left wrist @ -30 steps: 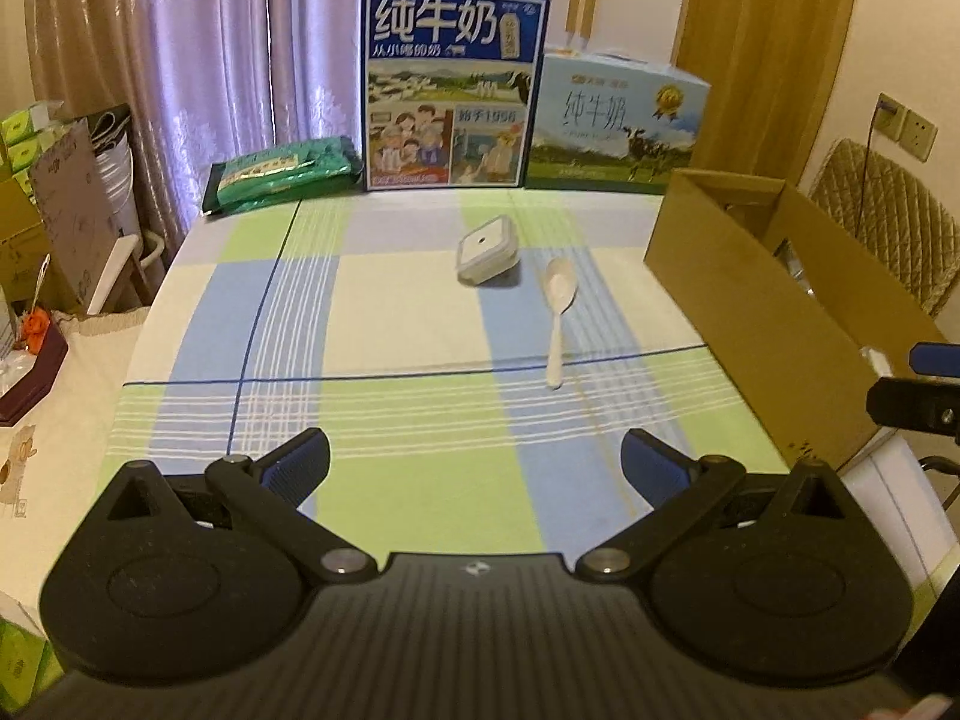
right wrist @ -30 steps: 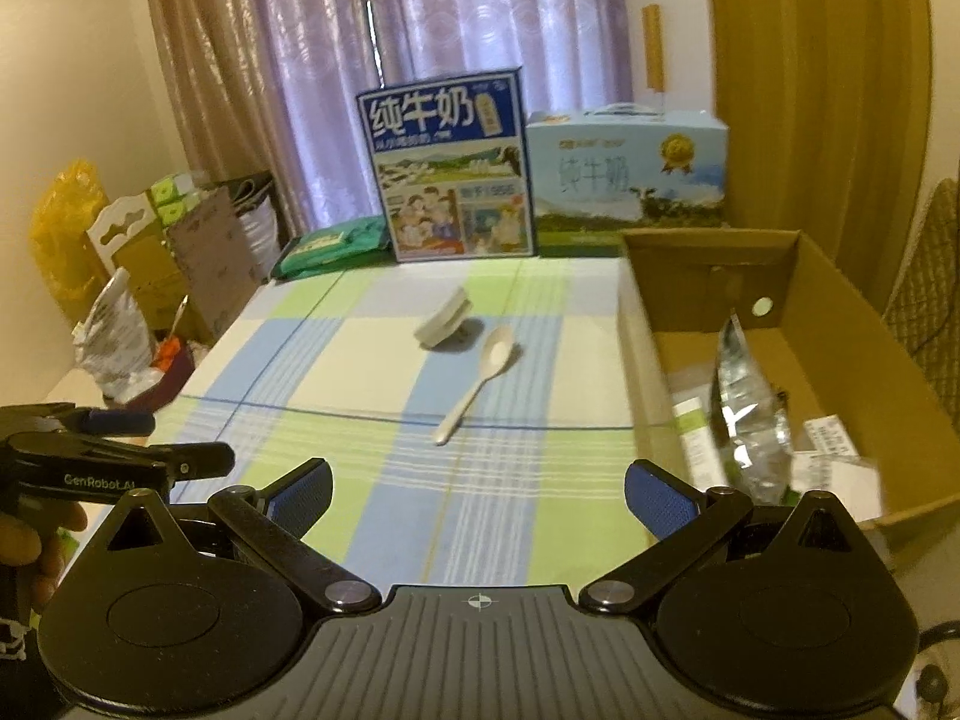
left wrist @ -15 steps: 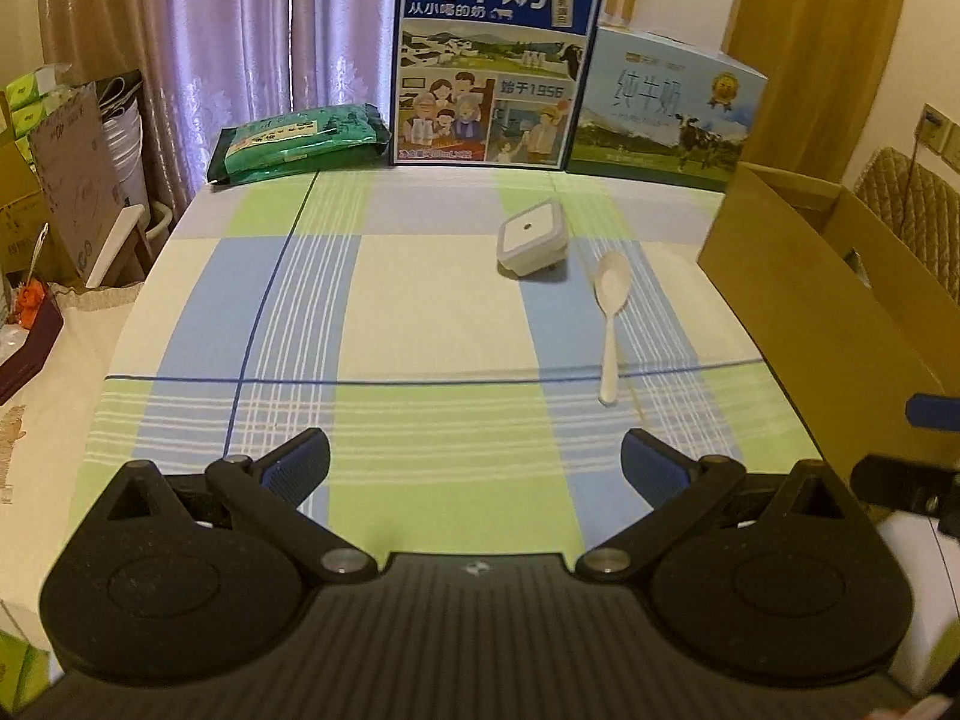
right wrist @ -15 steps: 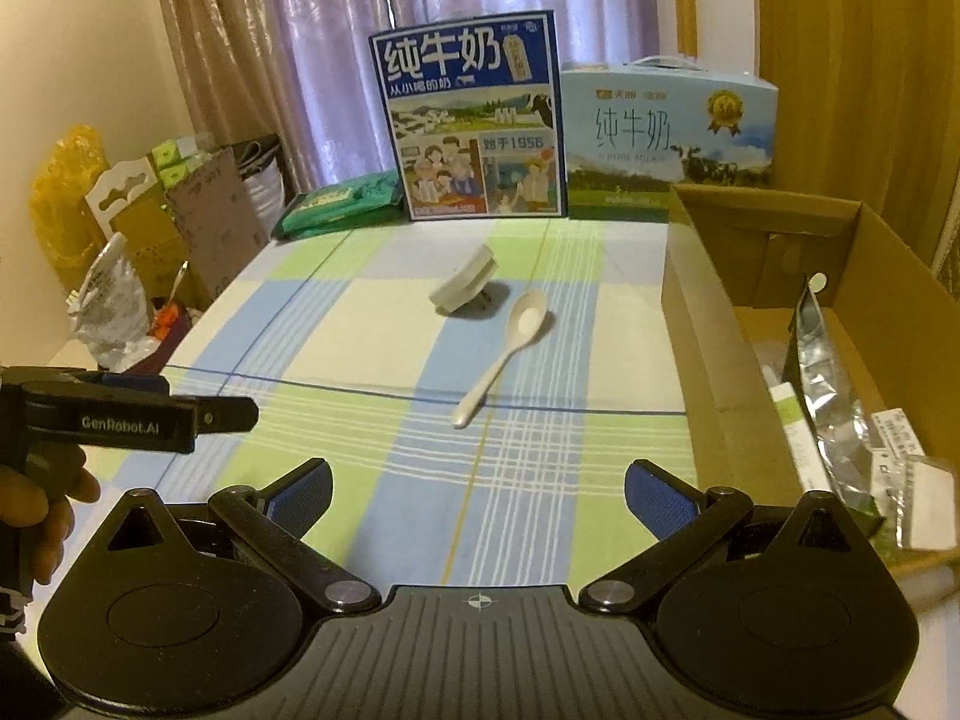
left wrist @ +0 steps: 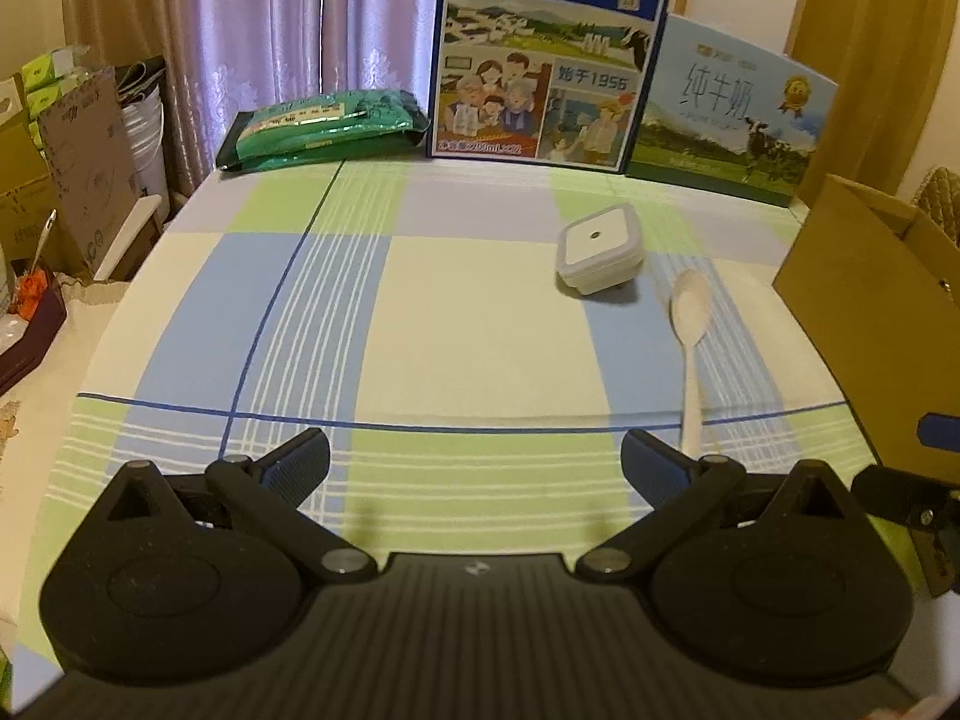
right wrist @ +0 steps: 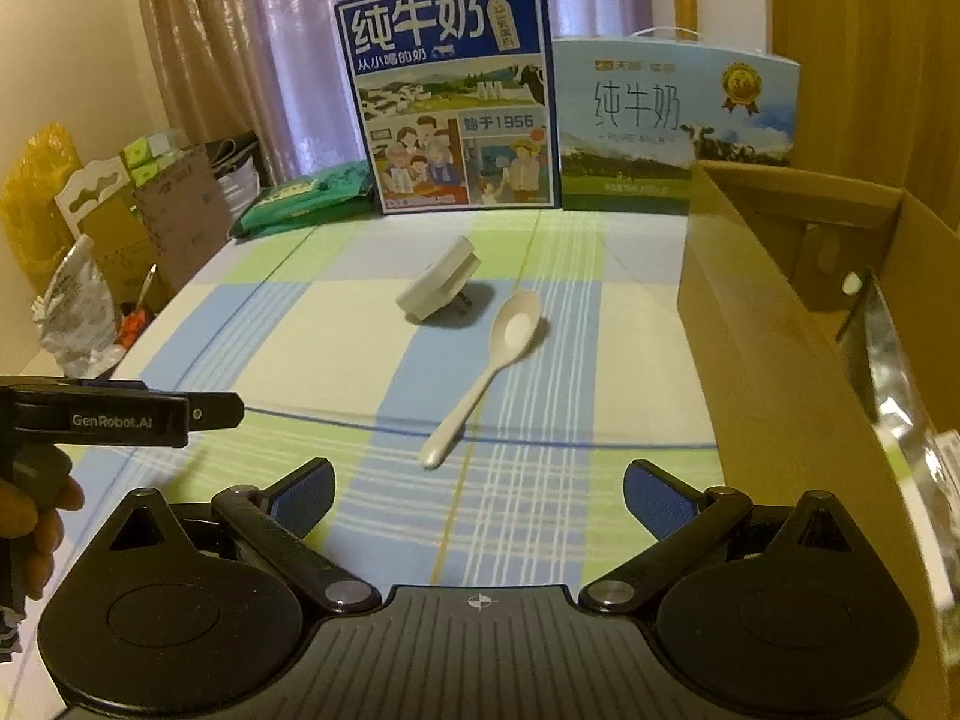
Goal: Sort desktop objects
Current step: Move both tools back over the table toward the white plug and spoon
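Checked cloth in blue, green and cream covers the table (left wrist: pixel 468 324) we work at, with curtains behind it and two milk cartons (right wrist: pixel 456 102) standing upright along its far edge. We take the spoon (right wrist: pixel 480 372) as our landmark. It lies flat on the cloth, bowl up and pointing away from us, handle toward us; it is pale, smooth and slim, probably plastic or ceramic. Just beyond its bowl, to the left, sits a small white adapter (left wrist: pixel 600 255), tipped on one edge and apart from the spoon. To the right of the spoon stands an open cardboard box (right wrist: pixel 774 324), already holding a silvery packet and other small items, so we judge it to be the place things are sorted into. Far left of the spoon, at the table's back corner, lies a green packet (left wrist: pixel 324 129).

Our left gripper (left wrist: pixel 474 462) and right gripper (right wrist: pixel 477 495) both hover on the near side of the spoon with jaws spread wide and nothing between them. The right one sits close to the handle tip, so we judge the spoon is next.
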A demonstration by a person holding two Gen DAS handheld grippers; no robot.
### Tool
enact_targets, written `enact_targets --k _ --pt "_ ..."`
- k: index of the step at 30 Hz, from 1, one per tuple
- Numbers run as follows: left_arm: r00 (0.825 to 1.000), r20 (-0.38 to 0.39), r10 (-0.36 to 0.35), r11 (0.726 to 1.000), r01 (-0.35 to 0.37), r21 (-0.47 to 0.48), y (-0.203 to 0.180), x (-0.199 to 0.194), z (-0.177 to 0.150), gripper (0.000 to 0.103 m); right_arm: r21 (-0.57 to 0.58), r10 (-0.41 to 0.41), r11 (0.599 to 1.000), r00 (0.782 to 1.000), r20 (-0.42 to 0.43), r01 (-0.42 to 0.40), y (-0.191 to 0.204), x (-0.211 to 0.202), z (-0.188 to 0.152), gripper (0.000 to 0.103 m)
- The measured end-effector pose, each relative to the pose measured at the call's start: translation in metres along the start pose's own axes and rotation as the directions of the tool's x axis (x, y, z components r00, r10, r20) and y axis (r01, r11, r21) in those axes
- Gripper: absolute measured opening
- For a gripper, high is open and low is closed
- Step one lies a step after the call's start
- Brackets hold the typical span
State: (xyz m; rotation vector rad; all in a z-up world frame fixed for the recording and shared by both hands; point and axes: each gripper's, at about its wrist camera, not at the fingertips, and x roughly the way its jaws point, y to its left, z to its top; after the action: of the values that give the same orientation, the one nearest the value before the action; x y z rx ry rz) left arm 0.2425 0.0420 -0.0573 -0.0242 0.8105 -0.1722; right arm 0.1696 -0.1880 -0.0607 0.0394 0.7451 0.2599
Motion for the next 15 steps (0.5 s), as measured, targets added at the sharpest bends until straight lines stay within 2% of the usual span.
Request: enact_targets --k 7,11,15 --pt "1.0 0.012 -0.009 0.999 0.008 0.047 -0.004 0.025 0.015 0.101 0.022 -0.003 1.0 1.0 0.004 0.002 -0.011 0.042 0.005 0.088" --pt "1.0 0.009 -0.017 0.999 0.017 0.036 -0.002 0.038 0.021 0.101 0.046 0.012 0.999 1.0 -0.007 -0.011 -0.014 0.066 0.007 0.078" --pt "1.0 0.01 -0.021 0.999 0.021 0.027 0.001 0.045 0.025 0.101 0.019 0.013 1.0 1.0 0.003 -0.013 -0.011 0.085 0.007 0.067"
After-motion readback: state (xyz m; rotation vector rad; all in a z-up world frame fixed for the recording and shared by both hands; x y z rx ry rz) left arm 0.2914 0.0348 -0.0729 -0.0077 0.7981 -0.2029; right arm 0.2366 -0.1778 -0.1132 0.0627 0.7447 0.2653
